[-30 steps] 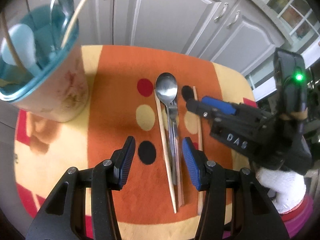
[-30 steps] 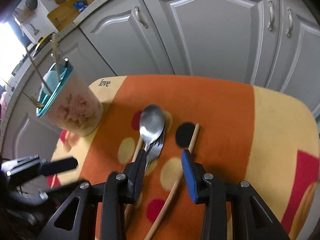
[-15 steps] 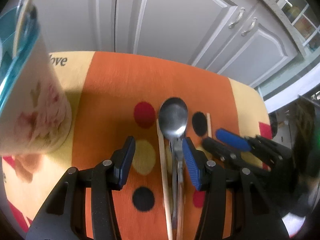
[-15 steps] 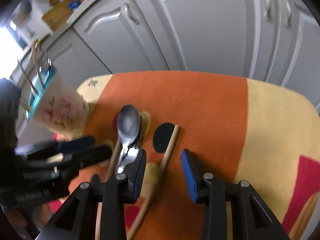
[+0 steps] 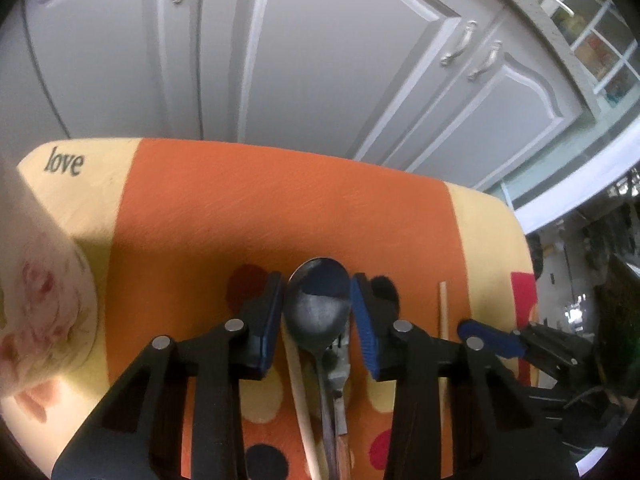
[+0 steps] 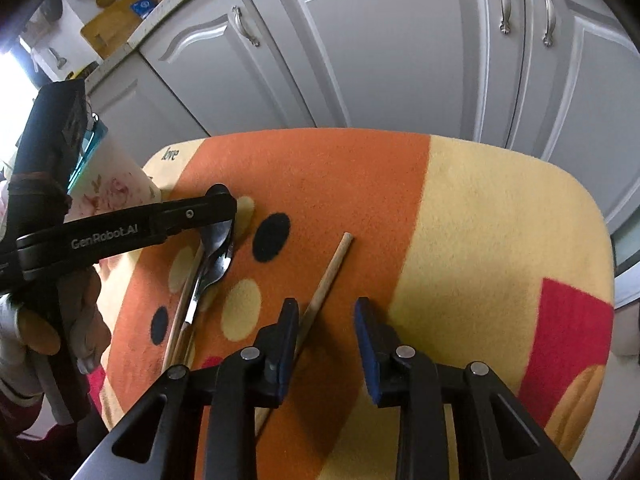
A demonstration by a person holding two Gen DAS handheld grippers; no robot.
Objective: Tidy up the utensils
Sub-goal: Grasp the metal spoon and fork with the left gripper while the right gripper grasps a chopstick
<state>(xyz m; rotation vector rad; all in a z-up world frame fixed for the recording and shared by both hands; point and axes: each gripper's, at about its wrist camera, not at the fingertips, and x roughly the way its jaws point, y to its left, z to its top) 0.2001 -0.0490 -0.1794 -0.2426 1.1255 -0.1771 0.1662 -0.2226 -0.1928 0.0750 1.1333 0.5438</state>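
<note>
1. Two tools are seen over the patterned mat [image 6: 480, 216]. The left tool [image 5: 319, 312] is lowered around the bowl of the metal spoon [image 5: 318, 312], and its jaws are closing, with the bowl between the blue pads and not yet visibly pinched.
2. The spoon is stacked on a fork [image 6: 218, 268], and a wooden chopstick [image 5: 298, 384] lies just beside them. A pick-up of the spoon is judged to be the step in hand.
3. The right tool [image 6: 326, 336] is held with its jaws parted and opening slightly. A second chopstick [image 6: 326, 280] lies just beside the inner pad, and nothing is gripped.
4. The floral utensil cup [image 6: 116, 192] stands at the left of the mat; it is taken to be where the utensils go.
5. Risks are judged as follows:
   - The rounded, smooth bowl could slip from the pads, since it narrows toward the handle.
   - The fork or the near chopstick could be caught and dragged along, being in contact with the spoon.
   - The second chopstick could be rolled away if it is nudged by one pad only.
</note>
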